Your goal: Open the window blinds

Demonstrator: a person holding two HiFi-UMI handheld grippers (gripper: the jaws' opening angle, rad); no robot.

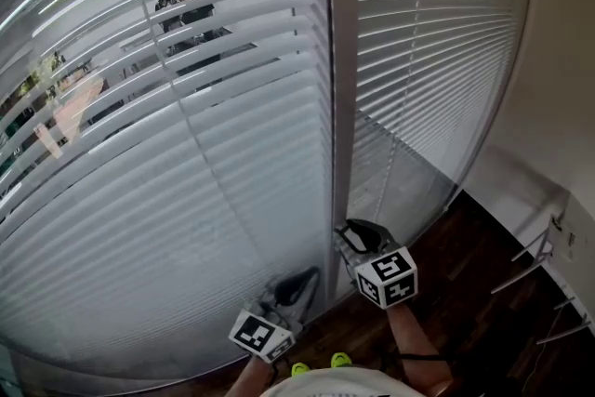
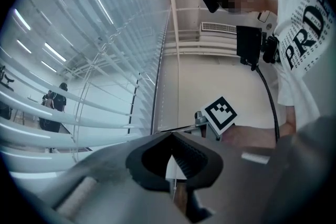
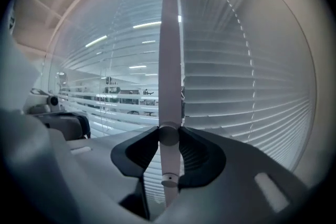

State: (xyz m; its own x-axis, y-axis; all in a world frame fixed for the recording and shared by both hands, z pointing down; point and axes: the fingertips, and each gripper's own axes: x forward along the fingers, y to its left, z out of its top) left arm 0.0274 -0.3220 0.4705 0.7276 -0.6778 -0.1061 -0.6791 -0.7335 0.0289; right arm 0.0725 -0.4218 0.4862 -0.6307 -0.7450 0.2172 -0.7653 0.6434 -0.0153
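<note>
Two white slatted blinds cover the window, a left blind (image 1: 167, 153) and a right blind (image 1: 428, 60), with a grey mullion (image 1: 341, 60) between them. The left blind's slats (image 3: 121, 107) are tilted so that a lit room shows through them. The right blind's slats (image 3: 247, 97) lie nearly flat shut. My right gripper (image 3: 169, 136) is shut on the blind's pale tilt wand (image 3: 169, 60), which hangs upright between the pads. In the head view it (image 1: 358, 237) sits by the foot of the mullion. My left gripper (image 2: 171, 135) is shut, tips touching, low by the left blind (image 1: 296, 285).
A dark wooden floor (image 1: 483, 293) runs under the window. A white wall (image 1: 558, 107) stands at the right, with thin metal legs (image 1: 539, 265) near it. The person holding the grippers (image 2: 299, 50) stands close behind them, in a white shirt.
</note>
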